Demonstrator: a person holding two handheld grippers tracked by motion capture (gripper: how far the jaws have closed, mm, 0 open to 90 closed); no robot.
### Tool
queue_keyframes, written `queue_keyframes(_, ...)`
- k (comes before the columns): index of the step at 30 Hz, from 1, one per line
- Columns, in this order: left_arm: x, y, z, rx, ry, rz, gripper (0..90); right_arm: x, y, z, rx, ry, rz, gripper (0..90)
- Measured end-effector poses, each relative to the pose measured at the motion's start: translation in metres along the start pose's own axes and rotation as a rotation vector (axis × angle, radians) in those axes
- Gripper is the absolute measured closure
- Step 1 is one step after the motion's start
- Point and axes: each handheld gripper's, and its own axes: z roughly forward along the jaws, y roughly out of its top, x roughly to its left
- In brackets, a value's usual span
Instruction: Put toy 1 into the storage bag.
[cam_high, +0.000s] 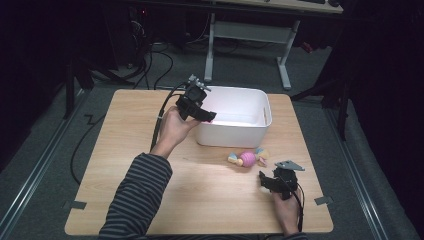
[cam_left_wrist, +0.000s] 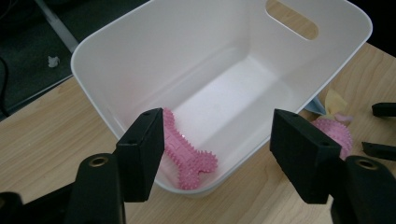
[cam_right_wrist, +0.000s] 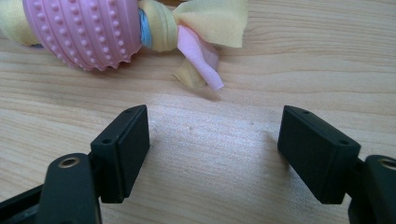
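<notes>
Right gripper (cam_right_wrist: 212, 154): jaws released, spread wide, empty, low over the bench (cam_right_wrist: 243, 60). Ball toy (cam_right_wrist: 84, 30), pink and studded with knotted cloth tails, lies on the bench just ahead of the jaws and off toward the left jaw; its long axis runs crosswise to the jaw line, tail ends nearest the gap. Right hand is the nearer.

Left gripper (cam_left_wrist: 219, 156): jaws released, empty, above the white bin (cam_left_wrist: 140, 42). Pink spiked bone (cam_left_wrist: 187, 154) lies inside the bin, beyond the left jaw, its long axis slanting away from the jaws.

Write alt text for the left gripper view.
A pink spiky bone toy lies at the near end of a white plastic bin on a wooden table, seen between the open left claw. A pink nubbed ball toy rests outside the bin at right.
</notes>
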Motion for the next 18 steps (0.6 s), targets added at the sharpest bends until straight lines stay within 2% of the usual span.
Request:
queue_keyframes(3,0.001,-0.004,-0.005,-0.008,0.011,-0.004,35.8,0.0,0.0,0.0,0.0,0.0,0.0,24.8)
queue_keyframes(11,0.008,-0.024,-0.031,-0.064,0.028,-0.036,35.7,0.0,0.0,0.0,0.001,0.0,-0.002,24.9)
queue_keyframes(13,0.011,-0.033,-0.041,-0.075,0.022,-0.059,35.8,0.0,0.0,0.0,0.001,-0.001,-0.002,24.9)
queue_keyframes(16,0.013,-0.038,-0.046,-0.078,0.033,-0.064,36.4,0.0,0.0,0.0,0.001,-0.001,-0.002,24.9)
queue_keyframes(18,0.016,-0.046,-0.055,-0.102,0.027,-0.085,36.5,0.0,0.0,0.0,0.001,-0.001,-0.002,24.9)
